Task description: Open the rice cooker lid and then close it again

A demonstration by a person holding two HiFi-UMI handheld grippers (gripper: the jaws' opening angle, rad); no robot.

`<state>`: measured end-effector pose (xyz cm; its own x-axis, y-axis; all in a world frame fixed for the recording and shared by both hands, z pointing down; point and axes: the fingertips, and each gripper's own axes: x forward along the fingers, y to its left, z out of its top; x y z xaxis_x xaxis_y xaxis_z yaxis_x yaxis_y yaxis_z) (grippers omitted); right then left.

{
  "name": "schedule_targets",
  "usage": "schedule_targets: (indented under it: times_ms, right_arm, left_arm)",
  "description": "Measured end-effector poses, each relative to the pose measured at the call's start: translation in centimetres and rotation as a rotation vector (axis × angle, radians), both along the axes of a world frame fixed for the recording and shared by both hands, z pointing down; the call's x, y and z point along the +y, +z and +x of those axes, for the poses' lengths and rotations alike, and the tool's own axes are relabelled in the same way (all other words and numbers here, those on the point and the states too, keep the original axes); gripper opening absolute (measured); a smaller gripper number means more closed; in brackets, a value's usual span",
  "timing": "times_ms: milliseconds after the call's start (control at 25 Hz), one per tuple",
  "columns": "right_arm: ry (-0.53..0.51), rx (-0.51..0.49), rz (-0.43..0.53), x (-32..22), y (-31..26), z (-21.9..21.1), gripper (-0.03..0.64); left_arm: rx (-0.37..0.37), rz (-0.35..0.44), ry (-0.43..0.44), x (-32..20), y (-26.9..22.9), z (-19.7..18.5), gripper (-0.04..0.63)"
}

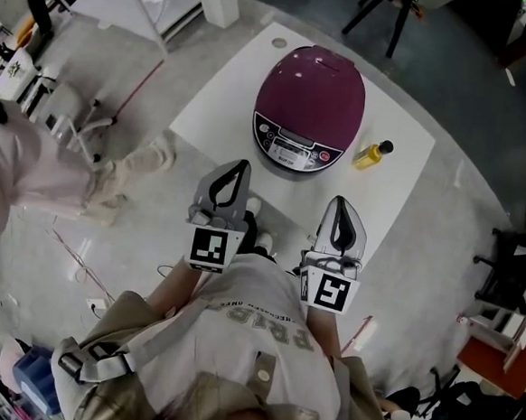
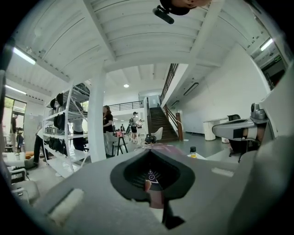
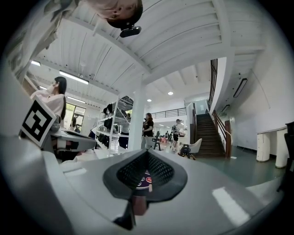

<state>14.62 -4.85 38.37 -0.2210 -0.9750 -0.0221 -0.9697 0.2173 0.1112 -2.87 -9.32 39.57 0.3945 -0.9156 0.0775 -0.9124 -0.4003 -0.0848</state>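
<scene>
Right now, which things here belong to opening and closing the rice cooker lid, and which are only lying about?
For the job:
- rice cooker, lid closed
- left gripper, shut, empty
- right gripper, shut, empty

Lying about:
- small yellow bottle, beside the cooker
- white table, only bearing both

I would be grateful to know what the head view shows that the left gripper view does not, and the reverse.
Only the head view: the whole purple rice cooker, lid down, on the white table, and the person's torso. Only the left gripper view: the staircase, shelving and ceiling. Both: the rice cooker, the yellow bottle beside it, the left gripper with jaws shut, and the right gripper.
</scene>
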Motion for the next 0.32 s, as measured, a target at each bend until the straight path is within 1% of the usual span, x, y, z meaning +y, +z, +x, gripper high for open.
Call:
schedule_targets:
  times_ms: [320]
  right_arm:
    - [-0.009, 0.013, -0.006, -0.14, 0.30, -0.07, 0.000]
  left_arm:
    - [-0.016, 0.008, 0.007, 0.16, 0.54, 0.13, 0.009]
